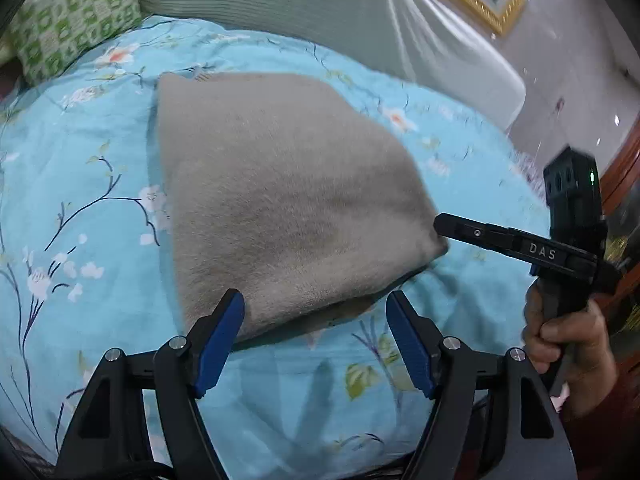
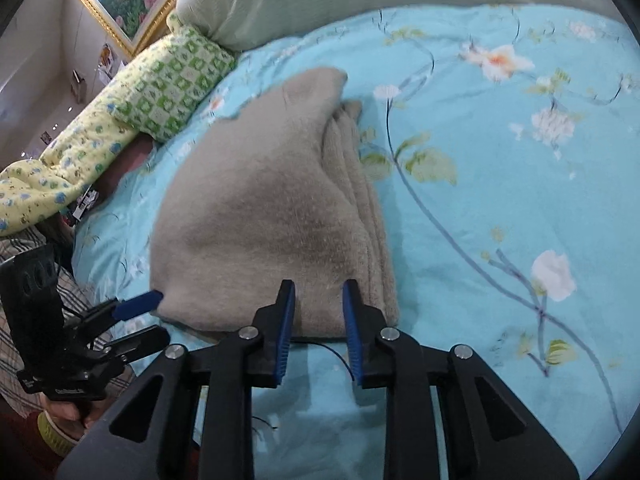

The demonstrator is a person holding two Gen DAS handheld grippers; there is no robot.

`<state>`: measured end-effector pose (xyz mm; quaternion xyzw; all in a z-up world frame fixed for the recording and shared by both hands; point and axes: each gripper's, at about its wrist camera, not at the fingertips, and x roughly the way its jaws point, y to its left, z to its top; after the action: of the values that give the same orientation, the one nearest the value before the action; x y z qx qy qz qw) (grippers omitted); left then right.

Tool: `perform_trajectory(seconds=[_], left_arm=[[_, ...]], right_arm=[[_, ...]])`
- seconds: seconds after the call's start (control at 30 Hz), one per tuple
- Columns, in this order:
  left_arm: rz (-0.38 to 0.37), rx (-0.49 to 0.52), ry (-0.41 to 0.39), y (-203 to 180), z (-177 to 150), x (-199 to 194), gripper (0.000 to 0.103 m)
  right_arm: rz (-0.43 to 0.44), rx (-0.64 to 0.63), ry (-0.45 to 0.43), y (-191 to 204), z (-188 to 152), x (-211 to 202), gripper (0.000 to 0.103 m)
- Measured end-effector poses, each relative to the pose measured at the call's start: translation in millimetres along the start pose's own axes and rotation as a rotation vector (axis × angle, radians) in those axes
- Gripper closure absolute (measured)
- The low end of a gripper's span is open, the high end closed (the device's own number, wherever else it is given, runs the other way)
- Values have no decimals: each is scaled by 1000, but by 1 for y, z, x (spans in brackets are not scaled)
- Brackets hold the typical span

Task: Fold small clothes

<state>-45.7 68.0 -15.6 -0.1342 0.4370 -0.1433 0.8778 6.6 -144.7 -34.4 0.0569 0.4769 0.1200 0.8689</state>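
A grey fleecy garment (image 1: 280, 200), folded into a thick stack, lies on the blue flowered bedspread (image 1: 80, 200). My left gripper (image 1: 314, 308) stands open at its near edge, the blue pads (image 1: 224, 328) wide apart and not pressing on it. The right wrist view shows the garment (image 2: 256, 216) with its layered edge on the right. My right gripper (image 2: 319, 292) hovers at the near edge, jaws narrow, and the cloth between them looks flat, not pinched. From the left wrist view the right gripper (image 1: 440, 228) touches the garment's right corner. A hand (image 1: 572, 344) holds its grip.
A green-patterned pillow (image 2: 172, 84) and a yellow flowered quilt (image 2: 60, 160) lie at the bed's left side. A pale striped headboard cushion (image 1: 300, 4) runs along the back, with a gold-framed picture (image 1: 492, 4) above. Open bedspread (image 2: 500, 200) stretches to the right of the garment.
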Motion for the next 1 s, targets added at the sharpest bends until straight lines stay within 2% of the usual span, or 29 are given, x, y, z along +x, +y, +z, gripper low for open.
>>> perform_trajectory(seconds=[0.13,0.27,0.43,0.53,0.6,0.77,0.83,1.0], left_arm=[[1,-52,-31,7,1,-22,21],[121,-53,-38,4,-10,-34,18],[264,6,-30,1,-34,-44,18],[344,39,-3,2,-46,-44,18],[352,60,16,2,-54,-42,18],[398,124,8,-13,-73,-46,18],[419,152,-3,-20,-76,-46,18],[414,182,-20,-31,-72,-53,18]], right_arm=[[31,-7,-59,11,1,-22,72],[40,-27,-82,20,-10,-33,45],[-3,-70,-76,28,-39,-44,44],[-34,-93,-101,31,-56,-53,40],[-43,-112,-110,33,-65,-57,34],[-43,-128,-113,38,-81,-64,25],[-50,-143,-108,43,-86,-65,24],[-60,-174,-82,52,-90,-63,23]])
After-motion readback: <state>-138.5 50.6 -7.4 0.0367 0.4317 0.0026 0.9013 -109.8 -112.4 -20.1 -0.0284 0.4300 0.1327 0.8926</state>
